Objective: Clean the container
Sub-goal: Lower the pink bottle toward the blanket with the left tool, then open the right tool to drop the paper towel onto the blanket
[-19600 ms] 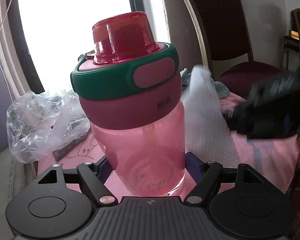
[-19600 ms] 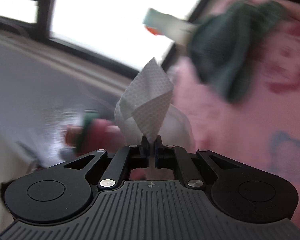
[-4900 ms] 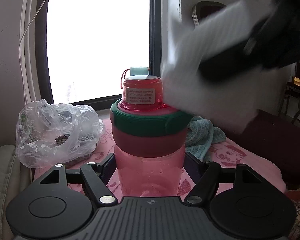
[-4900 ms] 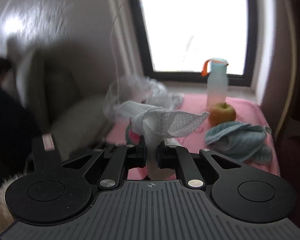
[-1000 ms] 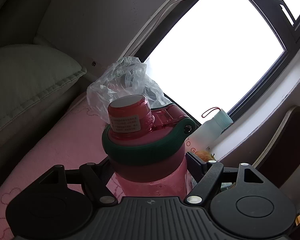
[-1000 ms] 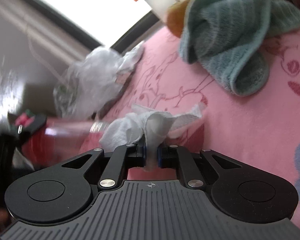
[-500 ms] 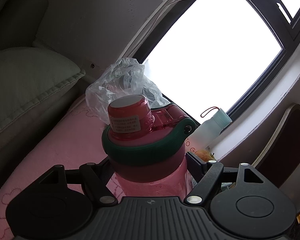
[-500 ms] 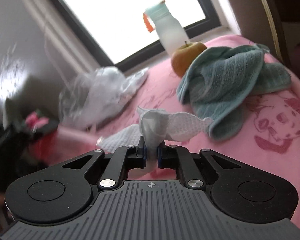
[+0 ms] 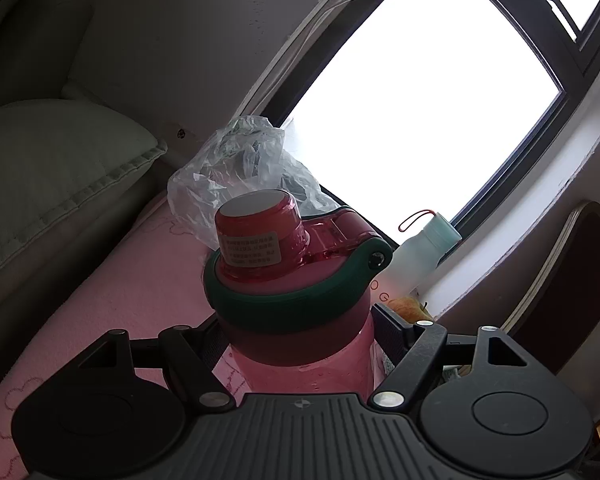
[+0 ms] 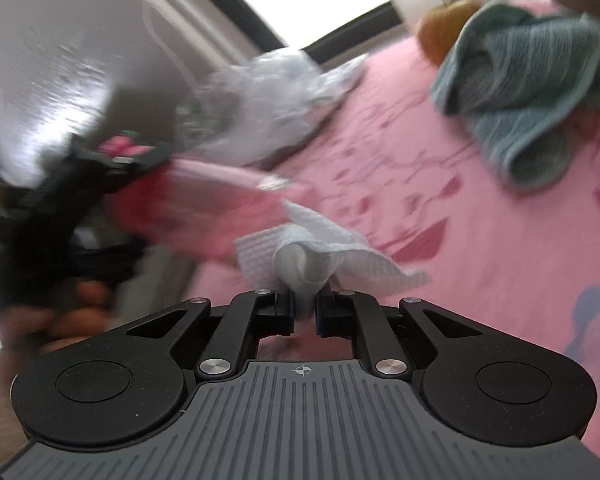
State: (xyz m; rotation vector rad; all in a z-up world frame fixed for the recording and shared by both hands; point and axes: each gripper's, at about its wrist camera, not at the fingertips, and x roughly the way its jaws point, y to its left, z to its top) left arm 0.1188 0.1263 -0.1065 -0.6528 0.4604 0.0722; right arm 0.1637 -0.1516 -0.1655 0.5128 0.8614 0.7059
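The left tool (image 9: 300, 344) clamps the lower body of a pink water bottle (image 9: 296, 280), its fingers pressed on either side just under the dark green lid collar. The bottle is tilted and lifted off the pink cartoon-print cloth (image 9: 112, 280) that covers the counter, exactly as half a second ago; the left wrist view has barely altered.

The change is on the right. The right tool (image 10: 304, 312) pinches a crumpled white paper towel (image 10: 320, 256) between nearly closed fingers. Half a second ago it looked level across the counter towards the window; now the view is blurred and swung down, with the towel close under the bottle's clear pink base (image 10: 220, 196). Whether towel and bottle touch cannot be told through the blur.

This probably means wiping has moved to the bottle's underside, the left tool angling it to expose that face.

A crumpled plastic bag (image 9: 240, 176), a teal towel (image 10: 528, 88), an apple (image 10: 440, 32) and a frosted bottle (image 9: 416, 256) sit further back.
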